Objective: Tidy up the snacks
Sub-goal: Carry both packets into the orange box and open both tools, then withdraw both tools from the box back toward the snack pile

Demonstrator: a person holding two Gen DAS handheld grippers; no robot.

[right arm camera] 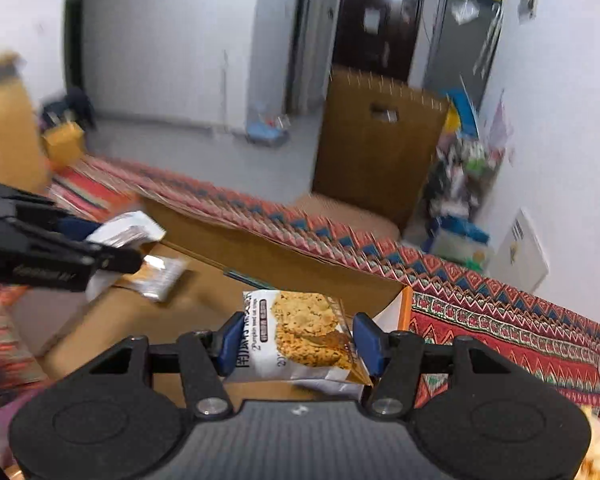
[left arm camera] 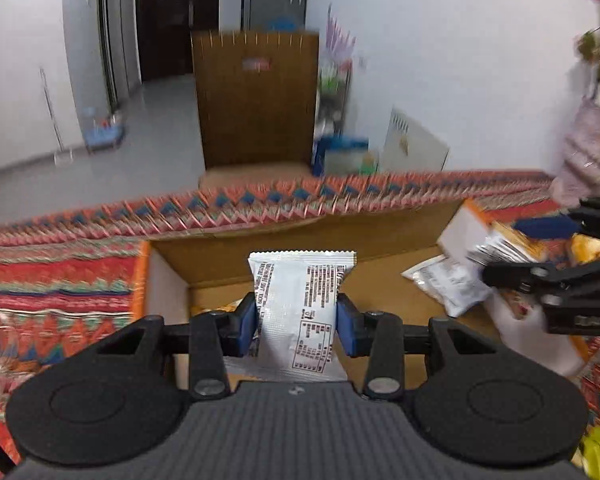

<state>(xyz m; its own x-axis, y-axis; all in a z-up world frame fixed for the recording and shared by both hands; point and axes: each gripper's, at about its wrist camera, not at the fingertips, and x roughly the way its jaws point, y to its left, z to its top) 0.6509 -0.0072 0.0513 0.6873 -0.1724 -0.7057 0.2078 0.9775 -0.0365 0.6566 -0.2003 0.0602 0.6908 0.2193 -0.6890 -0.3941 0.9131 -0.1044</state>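
1. The left tool [left arm camera: 296, 322] was clamped on a silver snack packet [left arm camera: 300, 304], printed back facing up, and hung over the open cardboard box [left arm camera: 168, 280].
2. The right tool [right arm camera: 300, 346] gripped a cookie packet [right arm camera: 300, 332] with its blue pads pressing both edges, likewise above the box [right arm camera: 400, 300].
3. Inside the box, one silver packet [left arm camera: 448, 284] already lay on the bottom; a second may have sat beneath the left tool, but blur made that uncertain.
4. My reading: sorting was under way, a little done, with both held packets not yet dropped in. How many snacks waited outside the box could not be told.
5. The surface [right arm camera: 500, 320] wore a red, zigzag-patterned cloth.
6. Beyond it stood a tall brown carton [left arm camera: 256, 100] on a pale grey floor [left arm camera: 156, 120], a dark doorway [right arm camera: 376, 28] behind, and white walls [left arm camera: 460, 40] with clutter heaped in the corner.
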